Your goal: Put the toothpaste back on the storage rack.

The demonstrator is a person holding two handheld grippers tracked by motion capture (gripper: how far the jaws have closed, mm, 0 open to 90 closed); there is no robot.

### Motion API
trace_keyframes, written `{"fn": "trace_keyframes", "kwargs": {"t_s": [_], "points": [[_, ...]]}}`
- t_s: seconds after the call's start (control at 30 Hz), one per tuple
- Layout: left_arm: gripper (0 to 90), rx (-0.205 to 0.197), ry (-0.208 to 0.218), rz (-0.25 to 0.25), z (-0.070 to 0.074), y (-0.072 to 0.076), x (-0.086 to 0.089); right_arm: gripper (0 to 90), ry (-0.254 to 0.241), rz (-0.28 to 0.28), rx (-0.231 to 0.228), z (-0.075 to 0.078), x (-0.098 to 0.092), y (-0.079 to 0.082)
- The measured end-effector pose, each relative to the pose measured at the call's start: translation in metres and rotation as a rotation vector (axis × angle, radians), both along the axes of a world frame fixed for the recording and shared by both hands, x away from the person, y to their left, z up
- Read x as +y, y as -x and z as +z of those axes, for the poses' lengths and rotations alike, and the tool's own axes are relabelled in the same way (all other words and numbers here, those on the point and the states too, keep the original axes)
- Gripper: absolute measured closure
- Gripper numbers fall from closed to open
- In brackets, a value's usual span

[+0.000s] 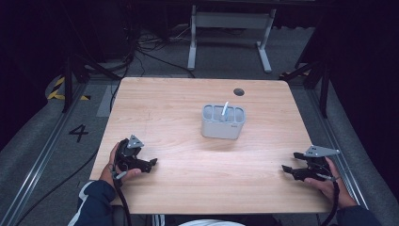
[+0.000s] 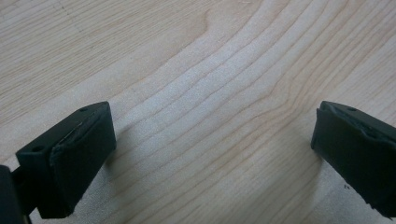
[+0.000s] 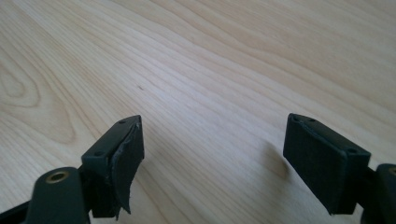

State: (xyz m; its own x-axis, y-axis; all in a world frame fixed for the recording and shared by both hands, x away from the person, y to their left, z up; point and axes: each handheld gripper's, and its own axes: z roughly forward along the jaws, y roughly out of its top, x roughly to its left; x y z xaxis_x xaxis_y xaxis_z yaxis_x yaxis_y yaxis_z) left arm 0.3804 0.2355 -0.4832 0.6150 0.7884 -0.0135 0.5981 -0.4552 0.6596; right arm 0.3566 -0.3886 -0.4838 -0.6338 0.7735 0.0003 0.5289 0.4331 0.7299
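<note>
Both grippers rest low near the desk's (image 1: 188,160) near edge, well apart from the grey caddy (image 1: 223,123) that stands upright at mid-desk. Left gripper (image 1: 149,164): jaws spread, nothing between them but bare wood. Right gripper (image 1: 288,168): jaws spread too, empty.

Risks, as judged: the caddy looks light and tall for its base; a jaw catching its rim on approach could tip or slide it. The pale stick-like item (image 1: 225,111) leans in a middle compartment and pokes above the rim, so a sideways brush could flick it out. Trailing cables might drag across the desk edge.

Count: one caddy, three compartments as far as I can tell; one stick-like item; two grippers; one dark round hole (image 1: 239,92) near the desk's far edge.
</note>
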Motion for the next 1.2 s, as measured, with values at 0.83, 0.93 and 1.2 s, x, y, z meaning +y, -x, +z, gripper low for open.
{"fn": "trace_keyframes", "kwargs": {"t_s": [0.83,0.93,1.2], "points": [[0.2,0.001,-0.003,0.020,0.0001,0.0006,-0.0013,16.9,-0.013,-0.051,-0.007,-0.0031,-0.0046,-0.0017],[0.2,0.002,-0.002,0.021,0.0001,0.0005,-0.0014,16.2,-0.013,-0.058,-0.007,-0.0032,-0.0035,-0.0038],[0.2,0.000,-0.003,0.020,0.0001,0.0002,-0.0015,16.1,-0.015,-0.060,-0.005,-0.0031,-0.0033,-0.0050]]}}
